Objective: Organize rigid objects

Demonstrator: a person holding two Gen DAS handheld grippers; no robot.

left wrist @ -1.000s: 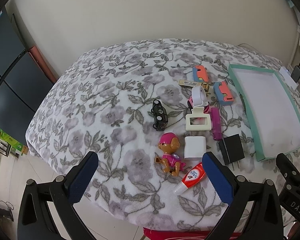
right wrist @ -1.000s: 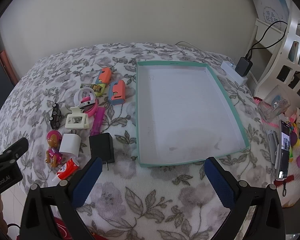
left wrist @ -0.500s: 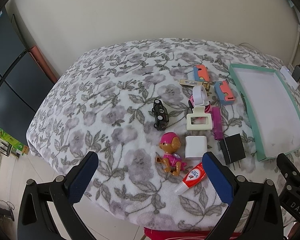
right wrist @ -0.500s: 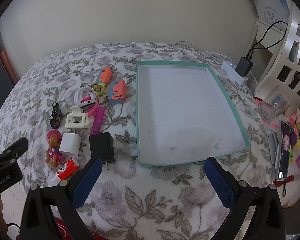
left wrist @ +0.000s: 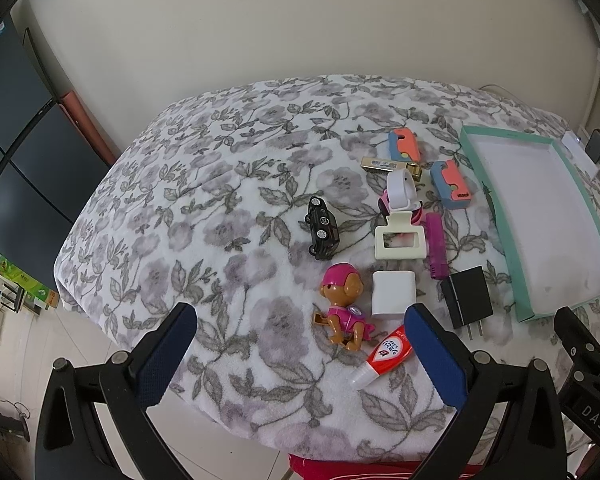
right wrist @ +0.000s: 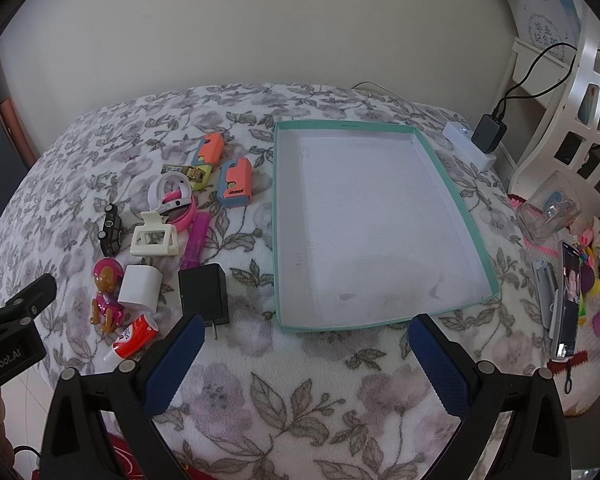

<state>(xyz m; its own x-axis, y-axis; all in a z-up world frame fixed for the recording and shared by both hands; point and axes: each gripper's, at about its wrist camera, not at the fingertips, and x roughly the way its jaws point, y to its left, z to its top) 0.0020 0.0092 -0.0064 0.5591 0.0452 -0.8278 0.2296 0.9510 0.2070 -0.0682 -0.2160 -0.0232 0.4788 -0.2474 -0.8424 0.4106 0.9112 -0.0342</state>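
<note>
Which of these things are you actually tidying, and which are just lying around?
For the job: toy car, puppy figure, white charger, black charger, hair clip, red tube, green tray.

Lying about: phone, plugged-in adapter, clear jar.

The orange-and-blue block (right wrist: 234, 182) reads "insef". The left hand-held gripper (left wrist: 300, 345) body shows "enRobot.AI"; the right hand-held gripper (right wrist: 305, 348) body reads "DAS".
</note>
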